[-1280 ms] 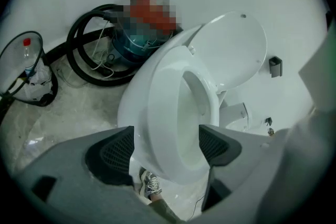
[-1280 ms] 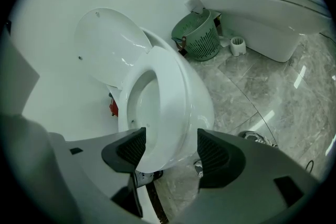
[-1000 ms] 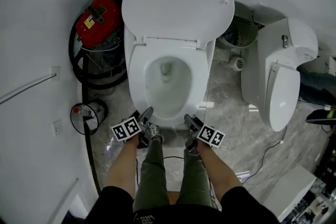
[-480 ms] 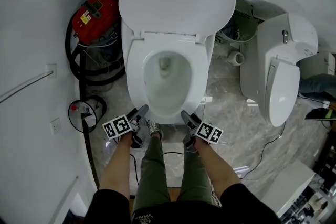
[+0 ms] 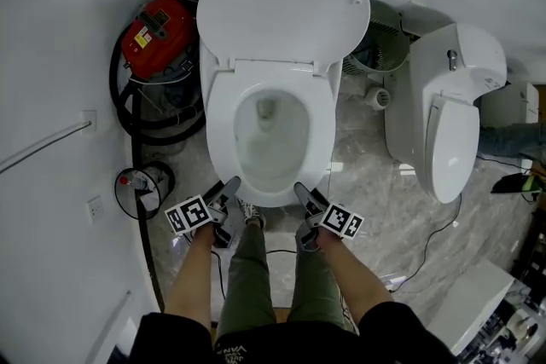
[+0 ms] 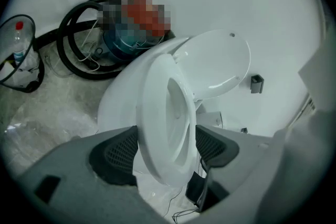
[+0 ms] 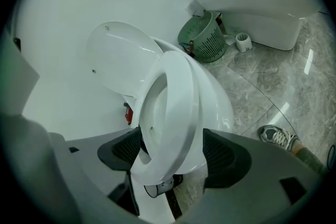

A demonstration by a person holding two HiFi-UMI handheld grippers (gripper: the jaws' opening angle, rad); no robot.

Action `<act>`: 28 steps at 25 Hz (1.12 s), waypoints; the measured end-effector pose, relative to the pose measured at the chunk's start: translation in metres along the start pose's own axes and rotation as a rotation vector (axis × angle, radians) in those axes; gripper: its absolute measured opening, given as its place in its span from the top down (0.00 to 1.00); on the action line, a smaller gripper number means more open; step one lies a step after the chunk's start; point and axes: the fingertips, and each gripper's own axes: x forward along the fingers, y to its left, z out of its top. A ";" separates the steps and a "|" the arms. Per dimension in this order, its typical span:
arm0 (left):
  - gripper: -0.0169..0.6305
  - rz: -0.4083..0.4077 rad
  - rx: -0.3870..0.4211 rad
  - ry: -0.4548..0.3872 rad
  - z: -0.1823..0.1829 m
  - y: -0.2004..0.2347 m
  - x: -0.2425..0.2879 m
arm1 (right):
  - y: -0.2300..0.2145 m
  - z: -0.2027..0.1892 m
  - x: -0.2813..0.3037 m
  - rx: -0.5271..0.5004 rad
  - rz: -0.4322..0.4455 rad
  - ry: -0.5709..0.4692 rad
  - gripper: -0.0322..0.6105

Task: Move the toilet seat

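The white toilet seat [image 5: 220, 124] lies flat on the bowl, and its lid [image 5: 281, 4] stands up against the wall. My left gripper [image 5: 229, 186] reaches the front rim from the left and my right gripper [image 5: 300, 190] from the right. In the left gripper view the seat [image 6: 157, 113] and the bowl's rim stand between the jaws of the left gripper [image 6: 165, 152], which are opening. In the right gripper view the seat [image 7: 178, 107] likewise runs between the opening jaws of the right gripper [image 7: 172, 152]. I cannot see either gripper's pads pressing on the seat.
A red vacuum [image 5: 158, 26] with a black hose [image 5: 128, 111] sits left of the toilet, with a wire basket [image 5: 141, 183] below it. A green basket [image 5: 380, 47] and a second toilet [image 5: 448, 124] stand to the right. The person's legs and a shoe [image 5: 249, 216] are under the grippers.
Both grippers stay at the toilet's front rim; the left one has shifted slightly to the left. Seat and lid have not moved.
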 end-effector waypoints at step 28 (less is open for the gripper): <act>0.36 -0.213 0.044 -0.053 0.055 -0.150 -0.065 | 0.153 0.074 -0.083 -0.078 0.184 -0.298 0.41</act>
